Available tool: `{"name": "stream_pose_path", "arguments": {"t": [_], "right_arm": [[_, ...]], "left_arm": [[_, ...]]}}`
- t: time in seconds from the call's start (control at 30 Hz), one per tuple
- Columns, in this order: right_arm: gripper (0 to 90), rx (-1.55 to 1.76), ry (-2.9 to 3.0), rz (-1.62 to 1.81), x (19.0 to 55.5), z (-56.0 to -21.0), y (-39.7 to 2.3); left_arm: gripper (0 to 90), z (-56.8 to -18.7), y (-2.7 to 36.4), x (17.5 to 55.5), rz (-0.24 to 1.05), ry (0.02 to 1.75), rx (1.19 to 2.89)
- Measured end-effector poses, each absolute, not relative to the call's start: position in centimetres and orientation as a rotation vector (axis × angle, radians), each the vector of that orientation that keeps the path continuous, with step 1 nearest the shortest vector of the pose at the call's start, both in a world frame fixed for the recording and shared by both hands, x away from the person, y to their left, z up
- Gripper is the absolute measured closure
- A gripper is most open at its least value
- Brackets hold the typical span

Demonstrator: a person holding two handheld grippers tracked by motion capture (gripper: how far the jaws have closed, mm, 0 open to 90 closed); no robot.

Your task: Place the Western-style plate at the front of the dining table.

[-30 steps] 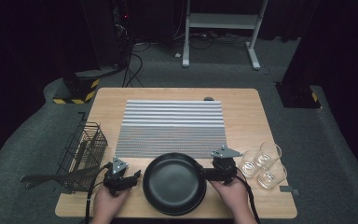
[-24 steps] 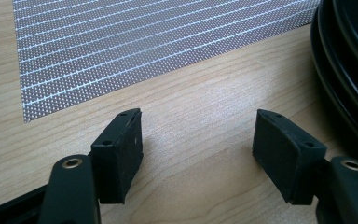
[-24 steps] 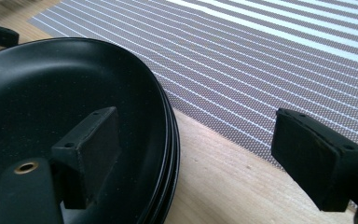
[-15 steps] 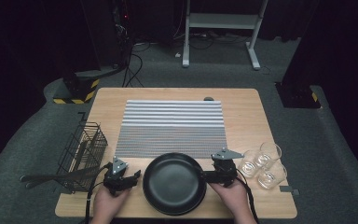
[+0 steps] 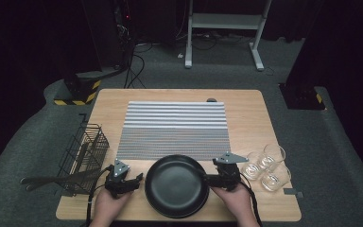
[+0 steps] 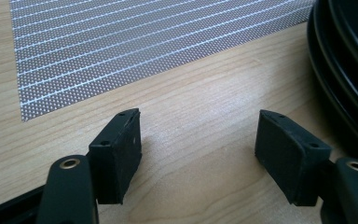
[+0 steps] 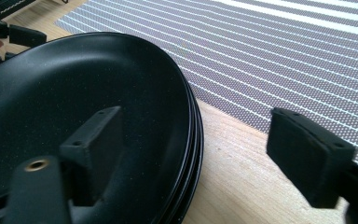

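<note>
The plates [image 5: 176,185], a black stack, lay at the near edge of the tabletop [image 5: 246,109], between the two tongs. The left tongs [image 5: 131,180] stood open just left of the stack, only bare wood between the jaws. The right tongs [image 5: 210,178] had just been closing, jaws astride the stack's right rim, not yet pressing it

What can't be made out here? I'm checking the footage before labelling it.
- Stack of black plates: exact count unclear in the right gripper view; rims merge, bottom edge cuts them.
- Utensils in the wire basket: type unclear in the high view; small, dark.
- Glasses: count uncertain in the high view; clear, overlapping.
</note>
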State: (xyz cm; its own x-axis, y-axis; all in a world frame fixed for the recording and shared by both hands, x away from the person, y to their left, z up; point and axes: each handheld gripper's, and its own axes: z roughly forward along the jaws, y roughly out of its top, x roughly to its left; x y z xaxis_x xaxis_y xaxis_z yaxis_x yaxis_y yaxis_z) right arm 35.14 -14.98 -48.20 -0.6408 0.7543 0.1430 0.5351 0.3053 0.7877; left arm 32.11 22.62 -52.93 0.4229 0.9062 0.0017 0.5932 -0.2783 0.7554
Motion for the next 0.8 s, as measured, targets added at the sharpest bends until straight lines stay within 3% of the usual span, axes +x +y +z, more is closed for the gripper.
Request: {"name": "stream_pose_path", "arguments": {"t": [0.4, 0.8], "right_arm": [[44.8, 1.236, 2.307, 1.348, 35.0, -48.5, -15.8], [51.1, 1.211, 2.35, 1.399, 34.9, -48.8, -15.7]], "left_arm": [[37.2, -50.3, 23.7, 31.7, 0.46, 1.274, 1.925], [37.8, -48.2, 22.5, 32.3, 0.318, 1.218, 1.916]]}}
